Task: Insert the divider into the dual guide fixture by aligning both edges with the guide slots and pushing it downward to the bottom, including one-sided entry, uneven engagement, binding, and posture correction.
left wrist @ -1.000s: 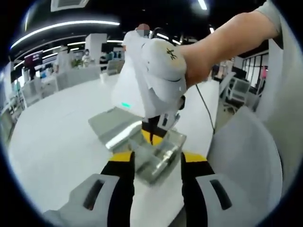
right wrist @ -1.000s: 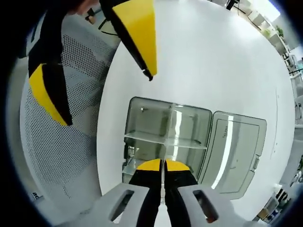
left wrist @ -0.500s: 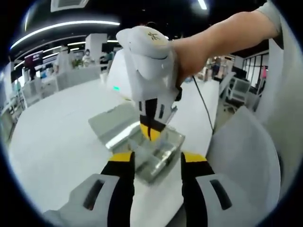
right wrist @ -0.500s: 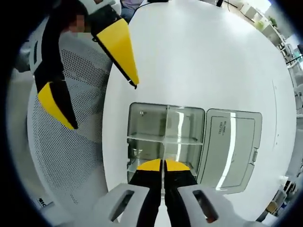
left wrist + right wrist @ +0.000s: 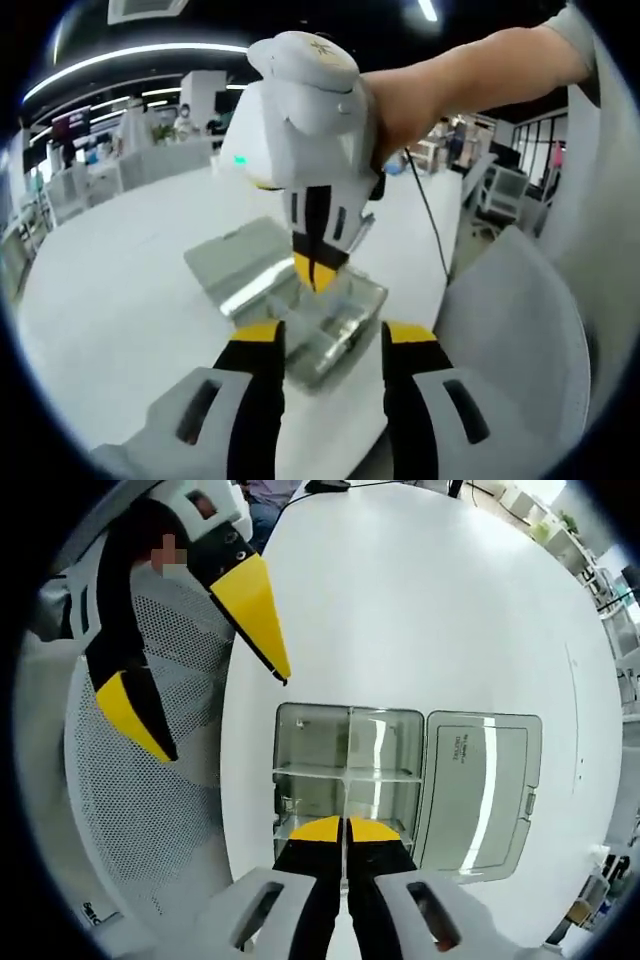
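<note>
Over the fixture [image 5: 350,780] | right claw [image 5: 345,828] pinches divider [image 5: 346,780] top edge | left claw [image 5: 325,335] spread | thin, stiff, slippery; grip mid-edge.

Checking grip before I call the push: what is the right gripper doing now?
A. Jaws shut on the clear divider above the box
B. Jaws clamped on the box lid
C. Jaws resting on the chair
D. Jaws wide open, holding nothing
A: the right gripper is pinched on the thin clear divider running down into the clear box.
</note>
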A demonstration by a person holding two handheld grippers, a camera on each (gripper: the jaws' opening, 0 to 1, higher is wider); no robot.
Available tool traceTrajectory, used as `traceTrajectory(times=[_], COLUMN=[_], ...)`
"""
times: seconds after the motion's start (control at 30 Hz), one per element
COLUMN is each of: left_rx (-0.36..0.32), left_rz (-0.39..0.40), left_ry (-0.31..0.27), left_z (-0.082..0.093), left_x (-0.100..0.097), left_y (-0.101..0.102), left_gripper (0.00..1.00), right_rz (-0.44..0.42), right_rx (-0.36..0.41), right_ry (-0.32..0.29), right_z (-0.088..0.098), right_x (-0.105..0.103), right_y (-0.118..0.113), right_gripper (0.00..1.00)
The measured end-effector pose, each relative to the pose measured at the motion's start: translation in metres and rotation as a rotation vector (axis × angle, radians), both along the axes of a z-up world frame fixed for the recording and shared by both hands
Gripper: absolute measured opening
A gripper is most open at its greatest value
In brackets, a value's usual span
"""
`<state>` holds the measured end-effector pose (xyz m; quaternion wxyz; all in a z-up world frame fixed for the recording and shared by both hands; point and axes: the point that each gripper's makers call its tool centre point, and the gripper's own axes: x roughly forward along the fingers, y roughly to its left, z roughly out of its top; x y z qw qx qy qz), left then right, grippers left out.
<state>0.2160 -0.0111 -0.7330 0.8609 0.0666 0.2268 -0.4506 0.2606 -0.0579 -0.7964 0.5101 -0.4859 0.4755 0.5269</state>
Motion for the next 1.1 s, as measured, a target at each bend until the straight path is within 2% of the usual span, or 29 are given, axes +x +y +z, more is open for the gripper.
traceTrajectory(times=[0.5,0.6,0.7,0.8,0.83,0.87,0.9,0.93,0.97,1.03,1.1], left_rx=[-0.002,-0.002,-0.002,-0.004,-0.002,-0.001,-0.001,-0.002,-0.003,-0.004,-0.004], left_rz=[0.002,0.001,-0.001,-0.003,-0.006,-0.007,-0.007,-0.006,-0.005,-0.003,-0.001], left_ry=[0.004,0.004,0.006,0.004,0.004,0.004,0.004,0.004,0.003,0.001,0.0], left_z=[0.001,-0.001,-0.002,-0.001,-0.001,-0.001,-0.001,-0.001,0.0,0.001,0.001], left_x=[0.0,0.002,0.003,0.003,0.003,0.002,0.002,0.003,0.003,0.003,0.004], left_y=[-0.001,0.0,0.0,-0.002,-0.003,-0.003,-0.003,-0.003,-0.003,-0.003,-0.002], left_gripper=[0.36,0.36,0.36,0.36,0.36,0.36,0.36,0.36,0.36,0.36,0.36], right_rz=[-0.024,0.0,-0.017,-0.031,-0.02,0.024,0.021,0.005,-0.044,-0.021,-0.034], right_rx=[0.027,0.043,0.035,0.05,0.05,0.016,0.025,0.03,0.077,0.068,0.072], right_ry=[0.008,-0.012,0.003,0.003,-0.002,-0.031,-0.04,-0.025,0.014,-0.012,0.006], right_z=[0.007,0.011,0.008,0.011,0.012,0.014,0.014,0.016,0.02,0.025,0.023], right_x=[0.001,0.002,0.001,-0.001,-0.001,0.003,0.004,0.002,-0.001,0.001,-0.003], right_y=[0.001,0.005,0.003,0.006,0.006,0.002,0.004,0.006,0.014,0.012,0.013], right_gripper=[0.0,0.0,0.0,0.0,0.0,0.0,0.0,0.0,0.0,0.0,0.0])
